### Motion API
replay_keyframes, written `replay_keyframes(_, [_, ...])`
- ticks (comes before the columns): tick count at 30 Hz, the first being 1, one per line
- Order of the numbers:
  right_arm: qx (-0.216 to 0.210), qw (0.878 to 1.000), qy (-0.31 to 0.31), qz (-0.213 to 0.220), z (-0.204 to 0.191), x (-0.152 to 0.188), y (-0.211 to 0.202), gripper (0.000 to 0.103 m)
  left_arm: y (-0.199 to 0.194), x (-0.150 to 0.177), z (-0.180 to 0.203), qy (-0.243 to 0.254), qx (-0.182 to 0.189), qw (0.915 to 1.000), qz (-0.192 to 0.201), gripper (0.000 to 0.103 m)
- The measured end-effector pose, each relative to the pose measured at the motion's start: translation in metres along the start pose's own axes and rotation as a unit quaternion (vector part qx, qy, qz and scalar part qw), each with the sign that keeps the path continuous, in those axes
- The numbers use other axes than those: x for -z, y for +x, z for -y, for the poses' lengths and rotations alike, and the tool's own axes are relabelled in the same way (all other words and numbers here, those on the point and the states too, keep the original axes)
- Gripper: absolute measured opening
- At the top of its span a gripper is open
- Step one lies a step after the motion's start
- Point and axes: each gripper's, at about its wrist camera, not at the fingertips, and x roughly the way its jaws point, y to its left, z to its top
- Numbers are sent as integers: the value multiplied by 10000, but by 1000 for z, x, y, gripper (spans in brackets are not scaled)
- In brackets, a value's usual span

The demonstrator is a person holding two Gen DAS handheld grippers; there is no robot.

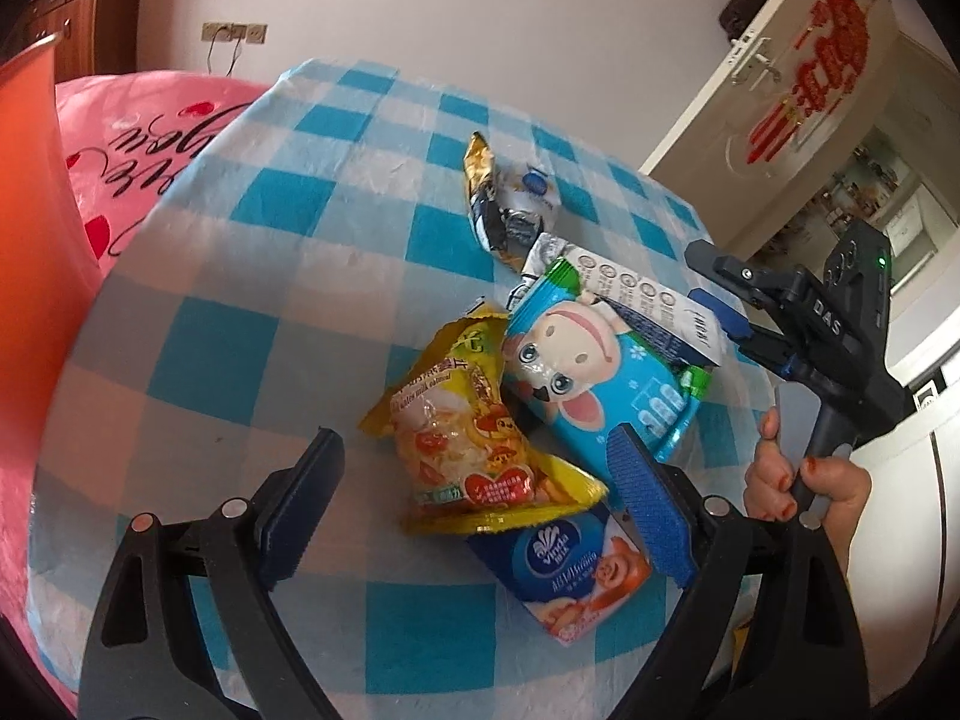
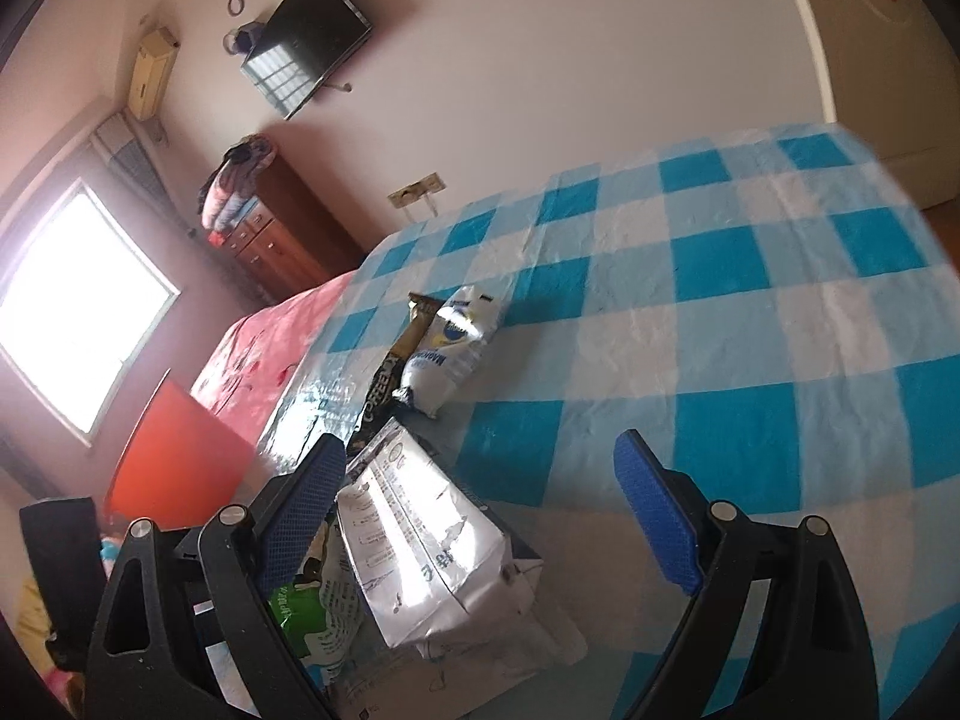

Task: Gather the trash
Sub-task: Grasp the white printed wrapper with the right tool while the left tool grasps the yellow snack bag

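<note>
Under yellow wrapper (image 1: 474, 420), tissue pack (image 1: 570, 576) perhaps half-hidden

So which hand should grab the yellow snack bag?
Probably the left. The left gripper is open with the crinkled yellow plastic snack bag lying right between its fingers. The right gripper is open over the silver-white foil pouch, farther from the yellow bag.

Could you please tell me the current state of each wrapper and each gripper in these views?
Yellow snack bag: torn open, lying atop the tissue pack.
Blue cartoon pouch: lying flat.
Silver-white bag: crumpled, between open fingers.
Tissue pack: flat, partly covered.
Left gripper: open.
Right gripper: open.
</note>
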Motion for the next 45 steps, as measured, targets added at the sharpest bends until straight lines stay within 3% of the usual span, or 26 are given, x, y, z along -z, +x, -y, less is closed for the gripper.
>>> replay_keyframes(5, [-63,9992,-275,-295,-10,3,16,80,11,-5,-1,-142,-128,9998,-103,79])
replay_keyframes(15, [116,9916,-1155,-575,-38,18,26,80,18,-9,-2,-251,-256,9992,-158,50])
replay_keyframes(22, [131,9886,-1378,-589,-39,21,23,80,17,-8,-4,-343,-267,9989,-162,41])
replay_keyframes(34, [339,9824,-1758,-536,-38,26,12,80,11,-10,-9,-403,-456,9980,-144,39])
replay_keyframes(45, [409,9837,-1679,-490,-32,26,15,75,4,-13,-18,-386,-552,9977,-3,38])
